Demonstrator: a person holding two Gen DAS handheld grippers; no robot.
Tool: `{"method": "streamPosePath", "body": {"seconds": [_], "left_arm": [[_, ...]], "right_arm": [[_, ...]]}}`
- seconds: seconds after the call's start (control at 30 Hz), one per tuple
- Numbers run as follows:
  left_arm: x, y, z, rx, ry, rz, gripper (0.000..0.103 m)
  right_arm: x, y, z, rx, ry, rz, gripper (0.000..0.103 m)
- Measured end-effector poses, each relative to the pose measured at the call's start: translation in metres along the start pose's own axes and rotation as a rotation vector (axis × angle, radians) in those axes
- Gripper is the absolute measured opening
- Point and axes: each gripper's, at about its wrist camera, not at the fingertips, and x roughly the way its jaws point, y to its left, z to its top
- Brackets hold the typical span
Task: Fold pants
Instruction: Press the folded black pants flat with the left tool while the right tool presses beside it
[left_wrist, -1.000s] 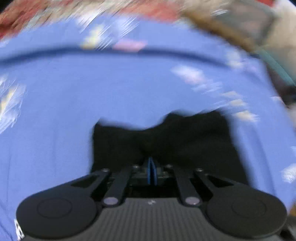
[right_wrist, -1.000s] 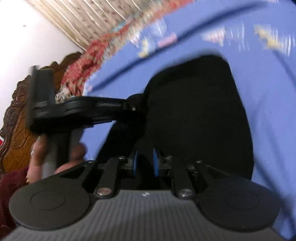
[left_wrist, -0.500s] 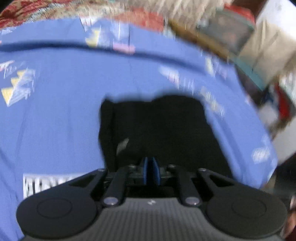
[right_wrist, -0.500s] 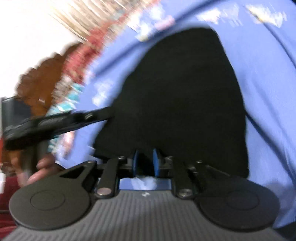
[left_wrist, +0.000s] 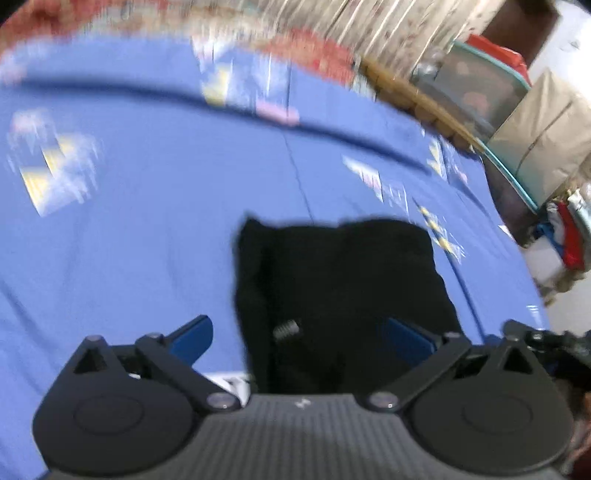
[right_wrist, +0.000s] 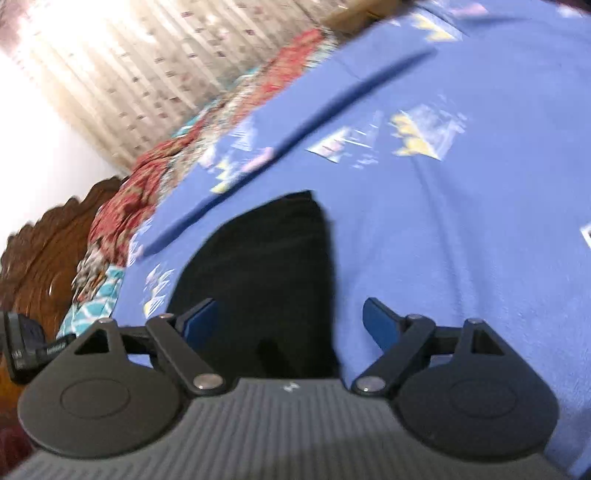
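Black pants (left_wrist: 343, 295) folded compact, flat on blue bedsheet (left_wrist: 147, 221).

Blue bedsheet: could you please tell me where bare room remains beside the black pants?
Bare blue bedsheet lies left of the folded black pants, and between them and the red patterned blanket. It is crowded past the bed's edge, by the storage boxes.

A bed under a blue printed sheet (right_wrist: 461, 229) fills the room, a red patterned quilt (right_wrist: 155, 173) bunched at its far left against a carved dark wooden headboard (right_wrist: 40, 254), pale sunlit curtains (right_wrist: 147, 62) beyond, and stacked boxes (left_wrist: 517, 110) far right.
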Motion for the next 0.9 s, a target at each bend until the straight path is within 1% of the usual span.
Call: {"method": "streamPosePath", "body": {"seconds": [0.07,0.1,0.13,0.2,0.23,0.3,0.4,0.47,0.53,0.7,0.8,0.9], "left_arm": [[0.021,0.006,-0.001,-0.052,0.072,-0.043,0.103],[0.030,0.009,-0.001,-0.075,0.103,-0.057,0.103],[0.039,0.012,-0.003,-0.101,0.134,-0.070,0.103],[0.053,0.014,-0.009,-0.127,0.177,-0.107,0.103],[0.058,0.013,-0.011,-0.120,0.183,-0.111,0.103],[0.062,0.009,-0.015,-0.096,0.174,-0.096,0.103],[0.064,0.014,-0.013,-0.105,0.171,-0.105,0.103],[0.065,0.016,-0.011,-0.111,0.175,-0.113,0.103],[0.064,0.016,-0.012,-0.107,0.172,-0.113,0.103],[0.064,0.014,-0.012,-0.102,0.167,-0.108,0.103],[0.063,0.015,-0.012,-0.109,0.168,-0.114,0.103],[0.063,0.016,-0.012,-0.108,0.166,-0.113,0.103]], "right_arm": [[0.008,-0.011,-0.001,0.033,0.014,0.017,0.087],[0.008,-0.014,-0.002,0.044,0.028,0.030,0.087],[0.017,-0.015,-0.003,0.052,0.049,0.044,0.087],[0.021,-0.015,-0.006,0.056,0.086,0.063,0.088],[0.027,-0.015,-0.006,0.056,0.099,0.072,0.089],[0.030,-0.012,-0.005,0.044,0.117,0.097,0.089],[0.039,-0.003,0.003,0.022,0.142,0.117,0.089],[0.044,-0.001,0.003,0.010,0.156,0.117,0.093],[0.044,0.000,-0.003,0.000,0.149,0.114,0.095],[0.036,-0.005,-0.012,-0.023,0.115,0.131,0.098],[0.034,-0.001,-0.014,-0.032,0.121,0.116,0.099],[0.035,0.011,-0.017,-0.024,0.135,0.084,0.099]]}}
